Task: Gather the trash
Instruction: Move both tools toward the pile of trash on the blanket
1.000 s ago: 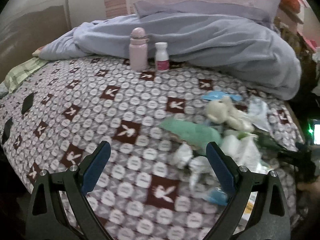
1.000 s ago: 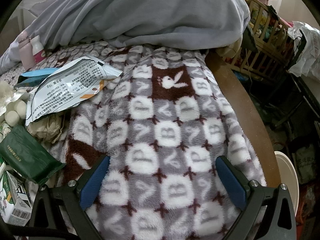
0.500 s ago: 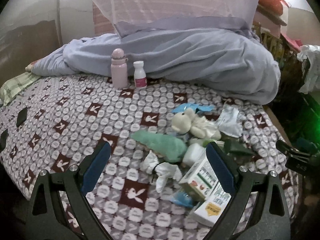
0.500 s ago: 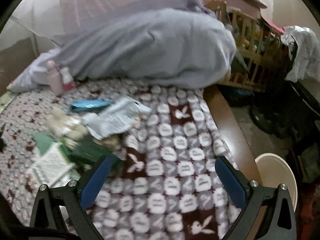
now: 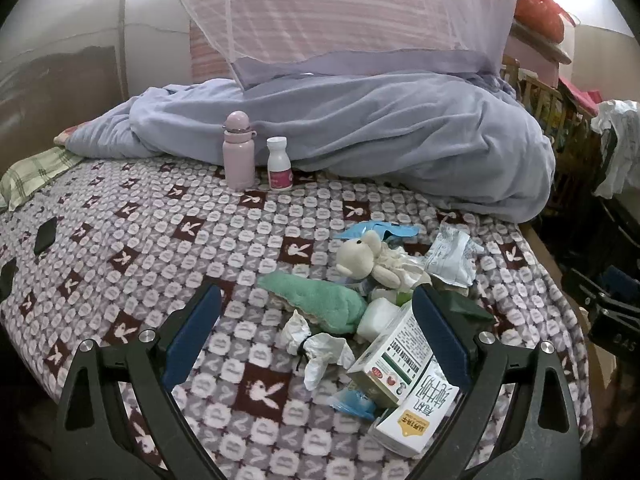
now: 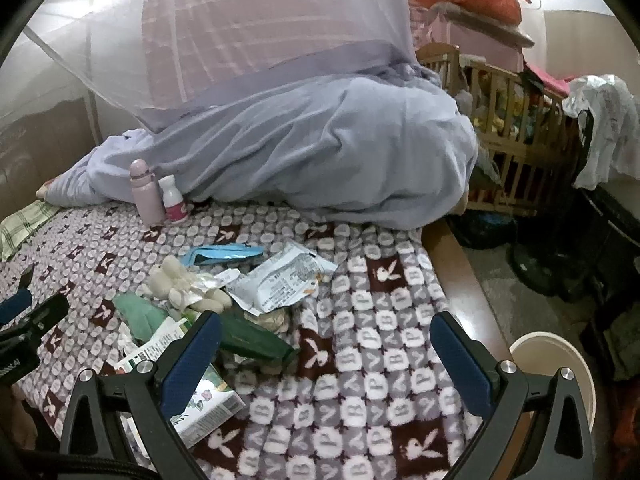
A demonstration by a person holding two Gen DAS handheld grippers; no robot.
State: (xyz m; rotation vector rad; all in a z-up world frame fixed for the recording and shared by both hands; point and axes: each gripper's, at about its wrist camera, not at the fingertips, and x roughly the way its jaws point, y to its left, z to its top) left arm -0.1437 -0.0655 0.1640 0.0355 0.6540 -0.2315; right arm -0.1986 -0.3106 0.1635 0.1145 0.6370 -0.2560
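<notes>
Trash lies in a heap on the patterned bed blanket [image 5: 132,240]: crumpled white tissue [image 5: 320,350], two cartons [image 5: 394,354], a silver wrapper [image 5: 452,256] [image 6: 284,280], a blue wrapper [image 5: 380,230] [image 6: 222,254] and a dark green packet [image 6: 256,340]. A cream plush toy [image 5: 364,256] [image 6: 176,280] and a green cloth [image 5: 320,300] sit among them. My left gripper [image 5: 316,340] hovers open above the heap's near side, holding nothing. My right gripper [image 6: 326,358] is open and empty over bare blanket, right of the heap. A cream bin [image 6: 556,364] stands on the floor at the bed's right edge.
A pink bottle [image 5: 238,152] and a small white bottle [image 5: 279,164] stand upright at the back, against a bunched lavender duvet [image 5: 380,132]. A mosquito net hangs above. A wooden crib [image 6: 508,120] and clutter fill the floor to the right of the bed's wooden edge [image 6: 464,280].
Both grippers have pulled back and risen from the blanket, so the whole heap, the bottles and the bin come into view. Both stay open and empty.
</notes>
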